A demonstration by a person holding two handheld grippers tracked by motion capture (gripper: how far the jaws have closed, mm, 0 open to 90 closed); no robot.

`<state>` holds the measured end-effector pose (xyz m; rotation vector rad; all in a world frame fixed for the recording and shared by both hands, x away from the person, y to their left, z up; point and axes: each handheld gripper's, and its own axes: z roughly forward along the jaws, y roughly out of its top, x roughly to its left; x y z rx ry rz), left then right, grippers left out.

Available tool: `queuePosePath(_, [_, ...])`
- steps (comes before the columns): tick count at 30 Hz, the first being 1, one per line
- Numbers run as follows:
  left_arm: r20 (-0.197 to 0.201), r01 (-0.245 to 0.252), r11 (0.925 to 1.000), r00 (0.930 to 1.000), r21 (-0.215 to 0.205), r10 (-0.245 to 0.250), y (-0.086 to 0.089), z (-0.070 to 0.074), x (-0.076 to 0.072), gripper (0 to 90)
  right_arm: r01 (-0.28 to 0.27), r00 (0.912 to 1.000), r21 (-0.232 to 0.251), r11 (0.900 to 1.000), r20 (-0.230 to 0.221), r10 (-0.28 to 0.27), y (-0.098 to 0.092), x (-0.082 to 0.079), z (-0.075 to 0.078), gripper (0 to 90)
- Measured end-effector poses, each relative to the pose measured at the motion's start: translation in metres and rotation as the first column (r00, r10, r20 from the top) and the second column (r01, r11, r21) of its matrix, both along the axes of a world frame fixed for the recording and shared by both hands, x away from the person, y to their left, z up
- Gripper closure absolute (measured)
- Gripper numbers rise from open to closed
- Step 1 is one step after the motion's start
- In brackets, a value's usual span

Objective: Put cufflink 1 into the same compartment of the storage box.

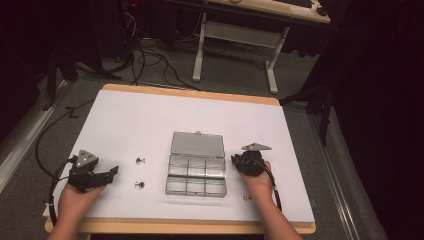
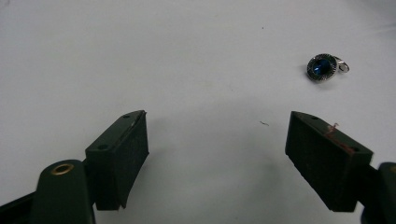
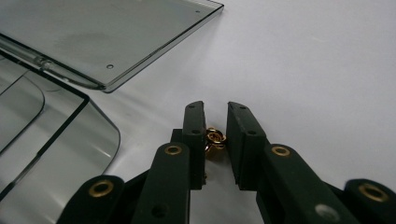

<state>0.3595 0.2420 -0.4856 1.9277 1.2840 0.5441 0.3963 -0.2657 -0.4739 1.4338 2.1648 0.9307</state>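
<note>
Nearest us, just right of the clear plastic compartment box (image 1: 196,172), our right hand-held gripper (image 3: 215,116) has closed on a small gold ring-shaped trinket (image 3: 214,138). We judge the hold shallow; lifting could flick it away. Left of the box, our left hand-held gripper (image 2: 217,140) stands wide open, empty, near a blue-stoned silver cufflink (image 2: 322,67).

open box (image 1: 196,170), right tool (image 1: 239,162) beside, left tool (image 1: 111,172) apart
</note>
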Motion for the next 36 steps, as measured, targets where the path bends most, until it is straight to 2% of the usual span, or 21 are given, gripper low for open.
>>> queuePosePath(5, [-0.001,0.005,1.0000,1.0000,0.002,-0.005,0.000,0.000,0.000,22.0,-0.022,0.9997,0.000,1.000,0.012,0.022,-0.010,-0.013,0.004,79.1])
queuePosePath(12, [0.005,-0.001,1.0000,1.0000,0.004,0.001,-0.001,0.000,0.000,22.0,-0.035,0.9993,0.004,0.999,0.012,0.034,-0.036,-0.045,0.009,79.2])
queuePosePath(18, [0.005,0.000,1.0000,1.0000,0.006,0.000,0.000,0.000,0.000,22.0,-0.029,0.9995,0.023,0.999,-0.012,0.030,-0.057,-0.076,0.008,79.2])
queuePosePath(22, [0.006,0.000,1.0000,1.0000,0.007,0.000,-0.001,0.000,0.000,22.1,-0.036,0.9987,0.029,0.999,-0.035,0.037,-0.063,-0.089,0.005,78.9])
queuePosePath(25, [0.006,0.000,1.0000,1.0000,0.007,0.000,-0.001,0.000,0.000,22.2,-0.034,0.9988,0.028,0.999,-0.035,0.035,-0.063,-0.090,0.004,77.6])
queuePosePath(28, [0.011,0.004,1.0000,0.9999,0.007,-0.004,0.000,0.000,-0.001,22.2,-0.044,0.9989,0.037,0.998,-0.014,0.044,-0.063,-0.090,0.004,69.3])
queuePosePath(31, [0.010,0.006,1.0000,0.9999,0.008,-0.007,-0.001,0.000,-0.001,22.8,-0.032,0.9987,0.060,0.998,0.042,0.030,-0.066,-0.090,0.011,61.0])
queuePosePath(33, [0.012,0.007,1.0000,0.9999,0.004,-0.007,0.000,0.000,-0.001,24.2,-0.012,0.9967,0.046,0.999,0.080,0.009,-0.069,-0.084,0.015,52.7])
queuePosePath(36, [0.015,0.013,0.9999,0.9998,0.005,-0.013,0.000,0.000,-0.001,27.5,0.035,0.9925,0.018,0.999,0.116,-0.037,-0.077,-0.068,0.016,49.9])
